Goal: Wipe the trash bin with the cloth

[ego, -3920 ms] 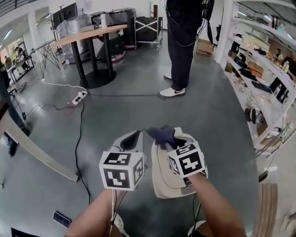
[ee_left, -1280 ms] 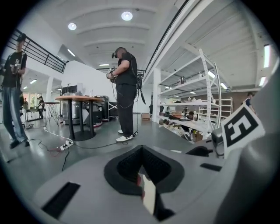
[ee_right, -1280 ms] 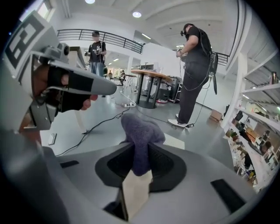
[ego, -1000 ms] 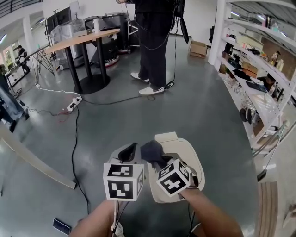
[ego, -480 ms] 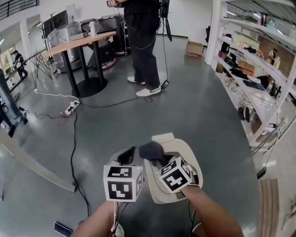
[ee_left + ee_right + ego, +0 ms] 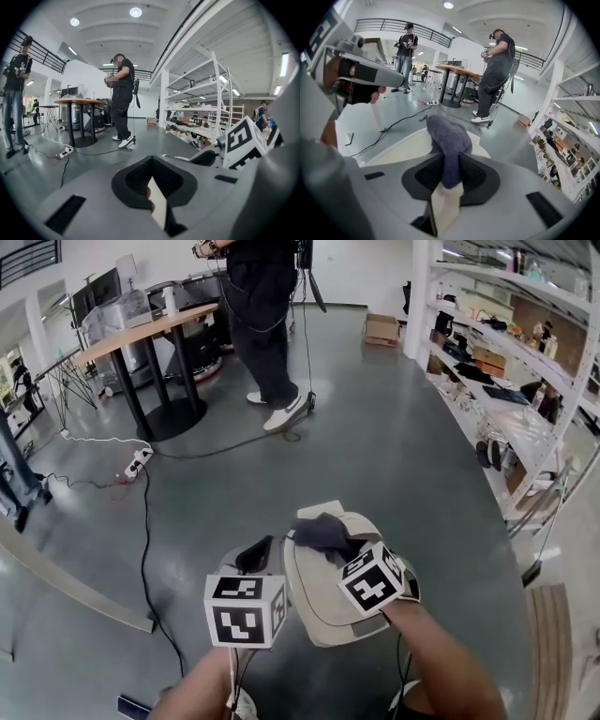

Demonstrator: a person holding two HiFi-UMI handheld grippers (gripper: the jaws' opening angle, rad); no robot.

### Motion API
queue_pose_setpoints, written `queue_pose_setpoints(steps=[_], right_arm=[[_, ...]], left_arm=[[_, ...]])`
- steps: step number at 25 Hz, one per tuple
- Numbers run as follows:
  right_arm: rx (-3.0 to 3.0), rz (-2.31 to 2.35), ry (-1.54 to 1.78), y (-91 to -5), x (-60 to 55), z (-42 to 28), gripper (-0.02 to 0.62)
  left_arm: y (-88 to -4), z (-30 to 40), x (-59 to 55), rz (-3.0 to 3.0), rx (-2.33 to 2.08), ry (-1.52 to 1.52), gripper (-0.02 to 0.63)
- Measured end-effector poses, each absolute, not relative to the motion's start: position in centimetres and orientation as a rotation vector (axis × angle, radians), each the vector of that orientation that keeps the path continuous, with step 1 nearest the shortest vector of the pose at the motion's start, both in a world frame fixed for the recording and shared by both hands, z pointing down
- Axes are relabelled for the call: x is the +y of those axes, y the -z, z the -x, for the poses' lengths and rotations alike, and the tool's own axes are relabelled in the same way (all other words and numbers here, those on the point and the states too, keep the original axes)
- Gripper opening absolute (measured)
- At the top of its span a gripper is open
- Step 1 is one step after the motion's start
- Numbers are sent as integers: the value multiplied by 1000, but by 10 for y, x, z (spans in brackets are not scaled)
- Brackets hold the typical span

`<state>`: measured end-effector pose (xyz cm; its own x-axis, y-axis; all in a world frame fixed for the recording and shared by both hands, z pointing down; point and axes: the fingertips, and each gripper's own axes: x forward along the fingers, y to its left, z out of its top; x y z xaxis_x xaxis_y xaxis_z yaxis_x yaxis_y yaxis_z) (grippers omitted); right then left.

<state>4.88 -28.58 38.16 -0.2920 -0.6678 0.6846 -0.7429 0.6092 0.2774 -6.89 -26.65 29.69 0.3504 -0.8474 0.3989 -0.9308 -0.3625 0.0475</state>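
A polished grey concrete floor (image 6: 403,456) fills the room. At far left stands a round wooden-topped table (image 6: 150,326) on black legs, with a white power strip (image 6: 138,461) and a black cable (image 6: 145,521) on the floor near it. White open shelving (image 6: 506,381) lines the right side, a cardboard box (image 6: 382,331) beyond it. Round ceiling lights (image 6: 135,11) glow above a black-railed balcony (image 6: 47,49).

Head view looks steeply down; both gripper views share the standing person (image 6: 122,93).
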Motion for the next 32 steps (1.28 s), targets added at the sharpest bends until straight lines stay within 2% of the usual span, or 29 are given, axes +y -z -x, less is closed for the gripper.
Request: queue_pose_setpoints(steps=[21,26,32], right_arm=[[-1951,-1232,-148,-384,-294,-119,86],[-1959,-1228,-59,-368,-285,-107,86],[-2101,-1124,7,-338,-250,-52,86]], left_arm=[[-295,35,-264,-2404,-1537,-442,0],[-295,34,-262,-2404,-1540,-444,0],[-291,40,-261,-2411,-1569,-446,0]])
